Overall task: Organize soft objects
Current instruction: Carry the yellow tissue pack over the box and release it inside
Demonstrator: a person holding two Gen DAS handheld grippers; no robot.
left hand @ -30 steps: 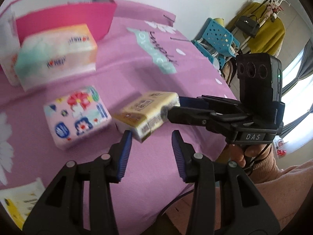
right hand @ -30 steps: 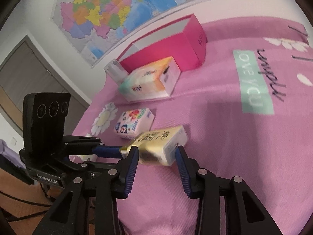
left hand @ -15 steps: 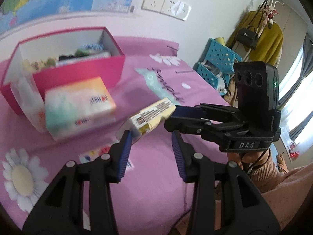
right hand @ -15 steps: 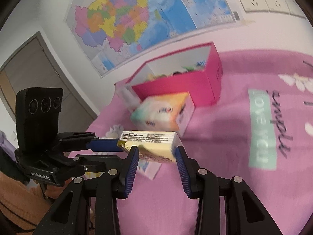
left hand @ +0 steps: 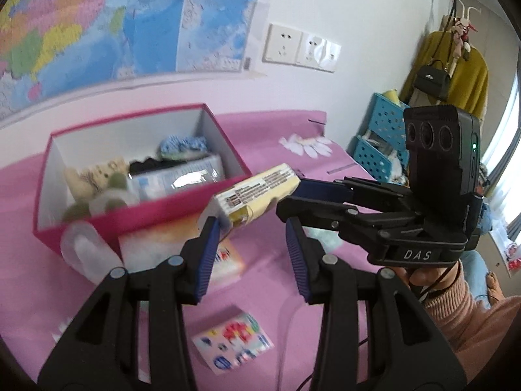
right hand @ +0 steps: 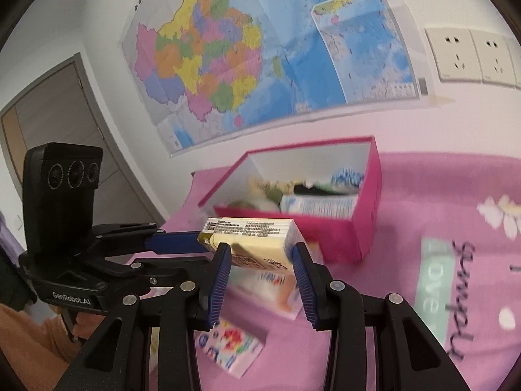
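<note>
Right tongs grip yellow tissue pack

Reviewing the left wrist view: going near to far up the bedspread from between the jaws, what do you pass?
Floral tissue pack → orange-and-white tissue pack → yellow tissue pack, held in the right gripper → pink box → wall map.
</note>
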